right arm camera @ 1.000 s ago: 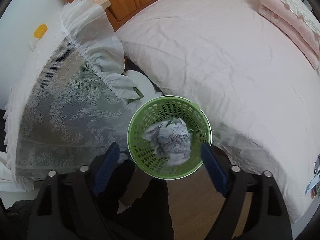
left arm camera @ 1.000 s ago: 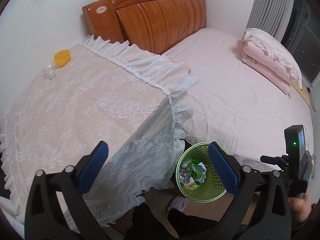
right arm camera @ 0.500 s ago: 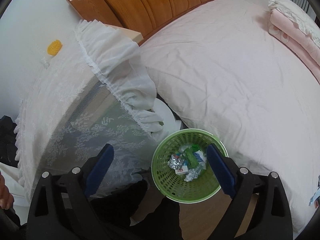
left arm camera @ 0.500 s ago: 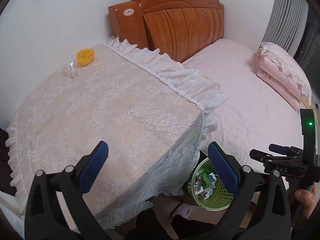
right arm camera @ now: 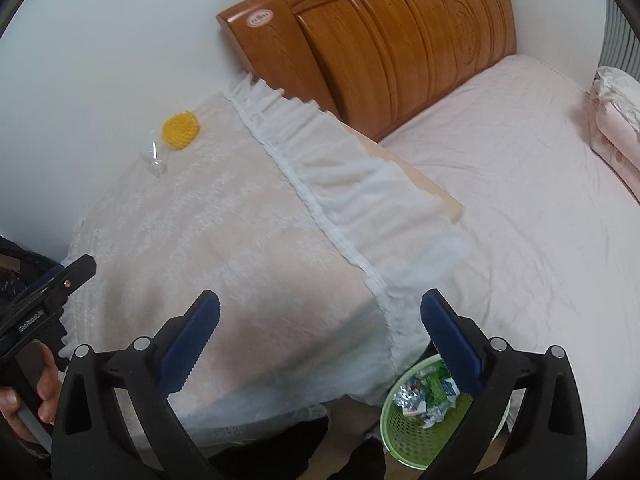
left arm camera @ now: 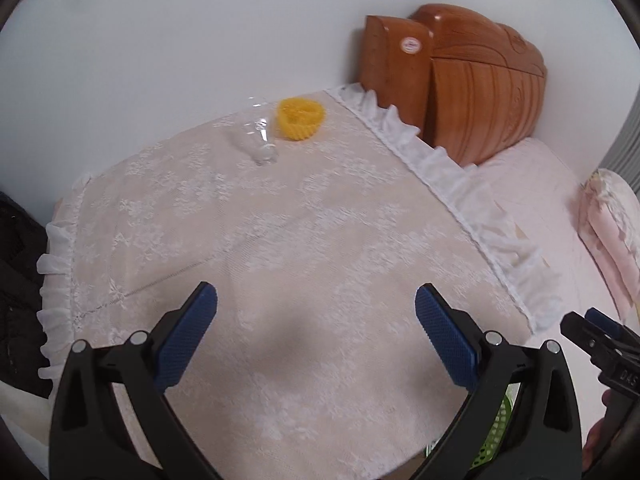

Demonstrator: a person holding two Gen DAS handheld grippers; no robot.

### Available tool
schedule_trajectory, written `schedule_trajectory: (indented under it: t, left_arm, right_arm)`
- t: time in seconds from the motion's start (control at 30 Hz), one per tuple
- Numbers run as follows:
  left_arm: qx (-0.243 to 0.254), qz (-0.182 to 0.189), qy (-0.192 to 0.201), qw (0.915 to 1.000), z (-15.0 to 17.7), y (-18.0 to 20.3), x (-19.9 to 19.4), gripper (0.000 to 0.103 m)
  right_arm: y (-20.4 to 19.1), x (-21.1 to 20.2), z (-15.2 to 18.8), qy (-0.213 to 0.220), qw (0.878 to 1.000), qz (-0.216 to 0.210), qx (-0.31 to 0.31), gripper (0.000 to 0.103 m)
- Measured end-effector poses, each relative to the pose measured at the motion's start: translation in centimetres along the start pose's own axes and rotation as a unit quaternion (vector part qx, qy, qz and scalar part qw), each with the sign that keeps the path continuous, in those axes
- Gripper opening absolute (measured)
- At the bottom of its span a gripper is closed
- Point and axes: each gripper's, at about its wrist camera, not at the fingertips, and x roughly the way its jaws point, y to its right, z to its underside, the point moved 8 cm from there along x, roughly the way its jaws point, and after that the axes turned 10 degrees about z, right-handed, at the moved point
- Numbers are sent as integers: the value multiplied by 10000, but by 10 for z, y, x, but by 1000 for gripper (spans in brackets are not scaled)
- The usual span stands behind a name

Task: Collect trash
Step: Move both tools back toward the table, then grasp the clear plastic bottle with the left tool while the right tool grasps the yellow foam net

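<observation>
A green mesh basket [right arm camera: 420, 420] with wrappers and crumpled paper inside stands on the floor between table and bed; in the left wrist view only a sliver of the basket [left arm camera: 492, 436] shows. On the lace-covered table [left arm camera: 280, 240], far side, lie a yellow foam net [left arm camera: 300, 118] and a clear plastic piece [left arm camera: 258, 142]; the right wrist view shows the yellow net [right arm camera: 181, 129] and the clear piece [right arm camera: 154, 162] too. My left gripper [left arm camera: 316, 288] hangs open and empty over the table's near part. My right gripper [right arm camera: 320, 293] is above the table's corner, jaws opening, nothing between them.
A bed [right arm camera: 520, 200] with a pink sheet and a wooden headboard [right arm camera: 400, 40] lies right of the table. Folded pink bedding [right arm camera: 616, 120] sits at its far right. A white wall runs behind the table. Dark clothing [left arm camera: 16, 260] lies at the table's left edge.
A crumpled paper dropped into the basket. Both grippers then swung up and left from the basket toward the table top. The right jaws spread wider.
</observation>
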Motion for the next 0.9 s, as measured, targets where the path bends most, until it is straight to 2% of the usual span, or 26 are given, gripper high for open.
schedule_trajectory:
  t: [0.17,0.3,0.43,0.67,0.7,0.73,0.8,0.9]
  left_arm:
    - [-317,-217,-28,9993,-53,-46,50,95]
    - [-644,-273,-220,9973,-91,-78,109,95]
    - [-925,-348,-251,9948,-124,-102,161,95]
    - [-650,-719,-343,9947,-159,-120,226,95]
    - [-577,-761,-348,9948,-162,-120,230,91]
    - [-533,-781,-354,9949,-164,-121,234,81]
    - [-561,-660,-410,9954,-165,-122,239,65]
    - [-664,-504,-354,9959,-167,-127,240,64]
  right_arm:
    - [-66,20,-48,113,9995,-63,-299,100]
    - [-100,37,-71,64,9991,-68,-405,100]
    - [-128,57,-89,-17,9987,29,-516,100]
    - [-154,86,-108,-164,9981,122,-583,100]
    - [-157,90,-111,-187,9980,135,-592,100]
    - [-158,96,-113,-201,9979,135,-608,100]
    - [-164,103,-118,-236,9974,153,-656,100]
    - [-173,111,-127,-240,9968,142,-753,100]
